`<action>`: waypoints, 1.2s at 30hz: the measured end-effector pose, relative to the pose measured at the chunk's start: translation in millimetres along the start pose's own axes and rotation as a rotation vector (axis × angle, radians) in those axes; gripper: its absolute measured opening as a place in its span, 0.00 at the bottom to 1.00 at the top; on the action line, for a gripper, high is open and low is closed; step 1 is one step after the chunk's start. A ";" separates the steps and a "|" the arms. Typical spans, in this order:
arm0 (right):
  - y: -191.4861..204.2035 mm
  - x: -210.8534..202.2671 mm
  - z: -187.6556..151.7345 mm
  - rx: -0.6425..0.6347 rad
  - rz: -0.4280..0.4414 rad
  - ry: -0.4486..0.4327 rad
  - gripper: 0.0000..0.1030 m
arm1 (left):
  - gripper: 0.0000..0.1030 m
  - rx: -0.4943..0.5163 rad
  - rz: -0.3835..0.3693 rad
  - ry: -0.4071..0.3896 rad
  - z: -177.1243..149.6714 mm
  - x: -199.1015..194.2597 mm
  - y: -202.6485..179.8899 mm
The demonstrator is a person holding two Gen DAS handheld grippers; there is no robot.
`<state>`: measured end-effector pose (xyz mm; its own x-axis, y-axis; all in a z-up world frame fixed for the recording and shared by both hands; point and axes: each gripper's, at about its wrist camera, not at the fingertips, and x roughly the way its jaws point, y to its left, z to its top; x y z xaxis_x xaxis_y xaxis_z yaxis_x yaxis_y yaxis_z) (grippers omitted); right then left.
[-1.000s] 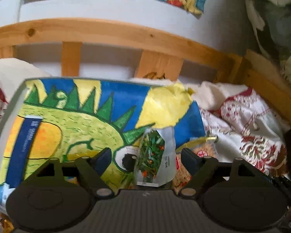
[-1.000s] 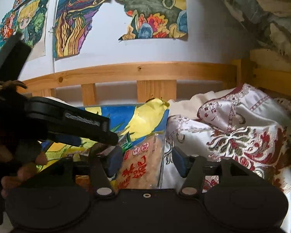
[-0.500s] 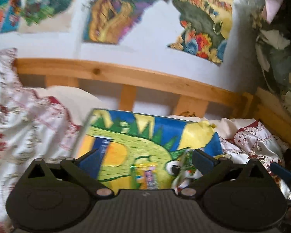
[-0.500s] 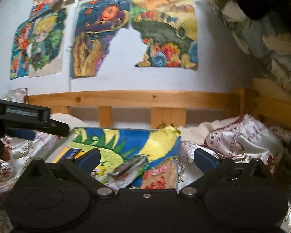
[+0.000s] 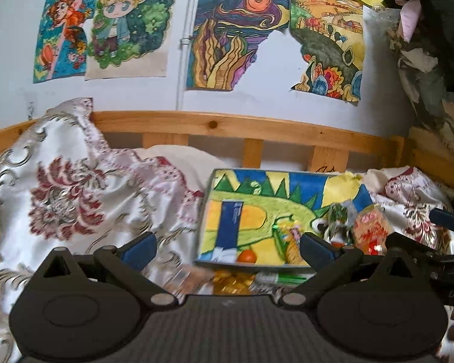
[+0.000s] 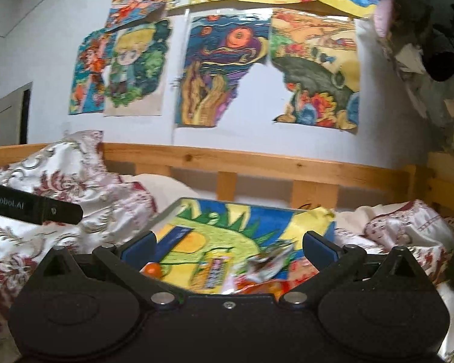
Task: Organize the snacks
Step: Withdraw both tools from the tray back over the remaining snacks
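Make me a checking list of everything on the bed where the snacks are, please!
Surface: painted dinosaur board lying on a flowery bedspread.
Job's things: snack packets bunched at the board's right side; a small orange ball-shaped thing near its front edge; more wrappers in front of the board, blurred.
Clutter: blue strip on the board.
Grippers: left gripper open, empty; right gripper open, empty.
Cables: nothing seen.
Surroundings: wooden bed rail, drawings on the wall.

Snack packets (image 5: 369, 227) heaped along near right edge of dinosaur-painted tray (image 5: 257, 193) on bed; small orange (image 5: 246, 255) (round) at near edge.
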<state>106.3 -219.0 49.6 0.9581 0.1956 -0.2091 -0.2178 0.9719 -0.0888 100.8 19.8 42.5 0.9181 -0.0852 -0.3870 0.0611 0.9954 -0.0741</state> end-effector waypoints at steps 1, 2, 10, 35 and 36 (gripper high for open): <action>5.1 -1.5 -0.5 -0.003 0.011 0.005 0.99 | 1.00 0.000 0.001 0.007 -3.3 -3.5 3.2; 12.0 -3.6 -1.4 -0.009 0.024 0.012 0.99 | 1.00 -0.001 0.005 0.017 -6.7 -6.3 6.7; 54.7 -15.8 -10.6 -0.046 0.106 0.068 0.99 | 1.00 -0.016 0.030 0.084 -33.6 -22.7 33.3; 90.3 -23.5 -36.0 -0.023 0.115 0.270 0.99 | 1.00 -0.037 0.065 0.206 -75.0 -34.8 58.2; 90.9 -23.1 -37.5 -0.020 0.115 0.281 0.99 | 1.00 -0.036 0.066 0.208 -75.4 -34.6 58.1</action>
<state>57.4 -140.0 9.9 0.8385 0.2577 -0.4800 -0.3283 0.9422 -0.0676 43.0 77.2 -17.7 0.8189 -0.0309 -0.5731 -0.0137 0.9972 -0.0732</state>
